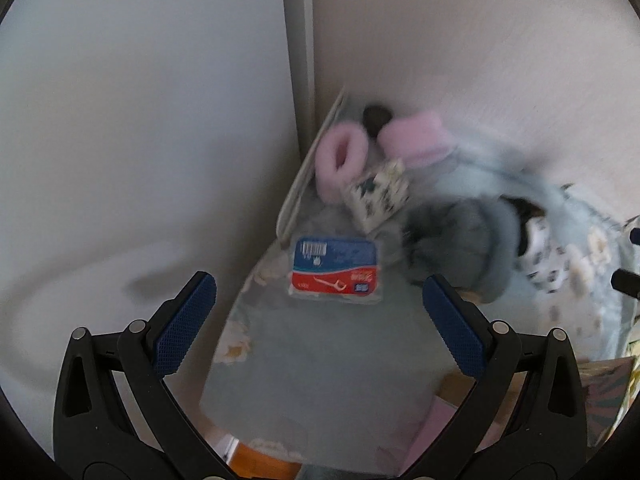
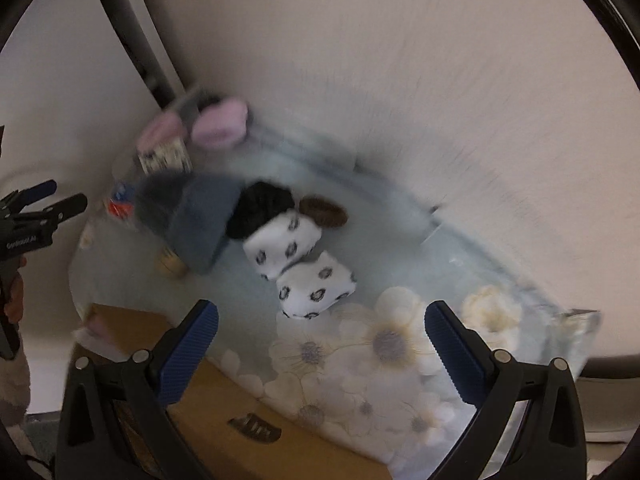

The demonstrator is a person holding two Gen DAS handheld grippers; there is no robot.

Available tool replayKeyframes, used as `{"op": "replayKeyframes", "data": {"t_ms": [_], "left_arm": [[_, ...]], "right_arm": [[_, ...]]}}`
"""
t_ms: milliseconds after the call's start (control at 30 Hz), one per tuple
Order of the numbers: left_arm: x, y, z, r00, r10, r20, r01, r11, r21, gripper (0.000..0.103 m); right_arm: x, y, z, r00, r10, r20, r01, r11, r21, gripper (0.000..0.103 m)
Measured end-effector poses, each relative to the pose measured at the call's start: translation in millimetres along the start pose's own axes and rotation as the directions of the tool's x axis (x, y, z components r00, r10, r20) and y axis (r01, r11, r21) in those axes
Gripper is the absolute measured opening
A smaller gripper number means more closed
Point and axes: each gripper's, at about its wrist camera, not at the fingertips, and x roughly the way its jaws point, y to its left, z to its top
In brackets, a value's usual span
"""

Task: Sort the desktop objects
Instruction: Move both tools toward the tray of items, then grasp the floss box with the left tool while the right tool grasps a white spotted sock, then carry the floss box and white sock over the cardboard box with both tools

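My left gripper [image 1: 319, 312] is open and empty, just above and short of a blue-and-red floss pick packet [image 1: 335, 265] on the pale blue floral cloth [image 1: 320, 352]. Behind the packet lie a small patterned box [image 1: 378, 194], pink fluffy earmuffs [image 1: 340, 156] and a grey knit hat with a pompom [image 1: 460, 246]. My right gripper [image 2: 321, 334] is open and empty over the cloth [image 2: 360, 356], in front of two white spotted sock rolls [image 2: 316, 288], a black scrunchie [image 2: 262, 204], a brown scrunchie [image 2: 323, 210] and the grey hat [image 2: 192, 220]. The left gripper [image 2: 48, 204] shows at that view's left edge.
The desk stands in a corner, with walls [image 1: 140, 120] to the left and behind. A cardboard box [image 2: 224, 412] sits at the cloth's near edge. A small cork-coloured cylinder [image 2: 172, 266] pokes out under the hat. Both views are motion-blurred.
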Motion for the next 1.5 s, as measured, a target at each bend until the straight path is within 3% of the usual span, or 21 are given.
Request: {"op": "replayKeyframes", "data": {"t_ms": [133,433,467,667,733,800,900,1000,1333,1500], "left_arm": [[28.7,0.8,-3.2,1.000,-0.002,-0.030,0.002,1.000,-0.003,0.102],[66.4,-3.8,-11.8,0.997,0.025,-0.078,-0.024,0.999,0.022,0.102],[67.7,-4.0,-12.2,0.996,0.026,-0.080,-0.024,0.999,0.022,0.102],[76.1,-4.4,-19.0,0.995,0.014,-0.095,-0.013,1.000,0.008,0.101],[75.8,-3.5,-21.1,0.996,0.008,-0.094,-0.008,1.000,0.003,0.091],[74.4,-1.7,-23.5,0.996,-0.010,-0.093,0.009,1.000,-0.005,0.080],[71.8,-0.7,-26.8,0.996,-0.009,-0.093,0.009,1.000,0.000,0.079],[67.4,1.8,-30.8,0.997,-0.021,-0.078,0.020,1.000,-0.006,0.079],[39.4,2.6,-44.9,0.999,-0.011,-0.040,0.012,1.000,0.013,0.079],[17.3,3.1,-50.7,1.000,-0.021,-0.018,0.021,1.000,0.018,0.079]], "right_arm": [[38.3,-1.4,-0.1,0.997,0.010,-0.078,-0.012,1.000,-0.021,0.103],[80.1,-5.1,2.6,0.985,0.002,-0.175,-0.029,0.988,-0.152,0.103],[83.6,-4.5,5.8,0.981,-0.012,-0.193,-0.049,0.950,-0.309,0.103],[97.3,-3.7,3.0,0.975,-0.002,-0.223,-0.069,0.948,-0.310,0.102],[97.1,-3.4,1.3,0.976,0.008,-0.219,-0.079,0.947,-0.313,0.095],[96.8,-4.3,-0.4,0.973,0.023,-0.228,-0.092,0.950,-0.299,0.077],[96.4,-7.8,-4.1,0.972,0.013,-0.235,-0.085,0.950,-0.299,0.065],[91.2,-12.9,-6.9,0.972,0.033,-0.232,-0.101,0.952,-0.290,0.060],[67.3,-35.5,-16.2,0.976,0.062,-0.208,-0.110,0.968,-0.227,0.050],[44.5,-47.3,-21.1,0.983,0.055,-0.174,-0.078,0.988,-0.132,0.049]]}}
